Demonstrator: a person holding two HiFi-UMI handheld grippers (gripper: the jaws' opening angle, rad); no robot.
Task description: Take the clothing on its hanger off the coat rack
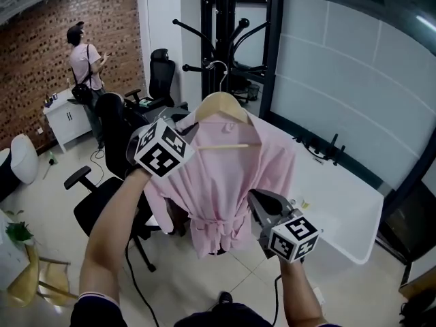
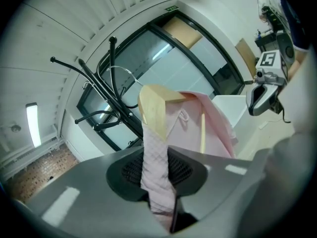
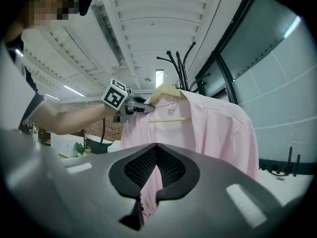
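At 10 o'clock on the pink cloth shirt [image 1: 225, 176], the left claw [image 1: 188, 124] is clamped on fabric over the pale wooden hanger [image 1: 222, 104]. The hook is judged clear of the black metal coat rack [image 1: 221, 19] at 12 o'clock. The right claw [image 1: 255, 201] is pinched on the front fabric at 5 o'clock. Carrying away remains.

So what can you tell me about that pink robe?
The pink robe is soft, quilted-looking cloth with a belt tied at the waist. It hangs on a wooden hanger near the coat rack. The left claw pinches its shoulder; the right claw pinches cloth lower down.
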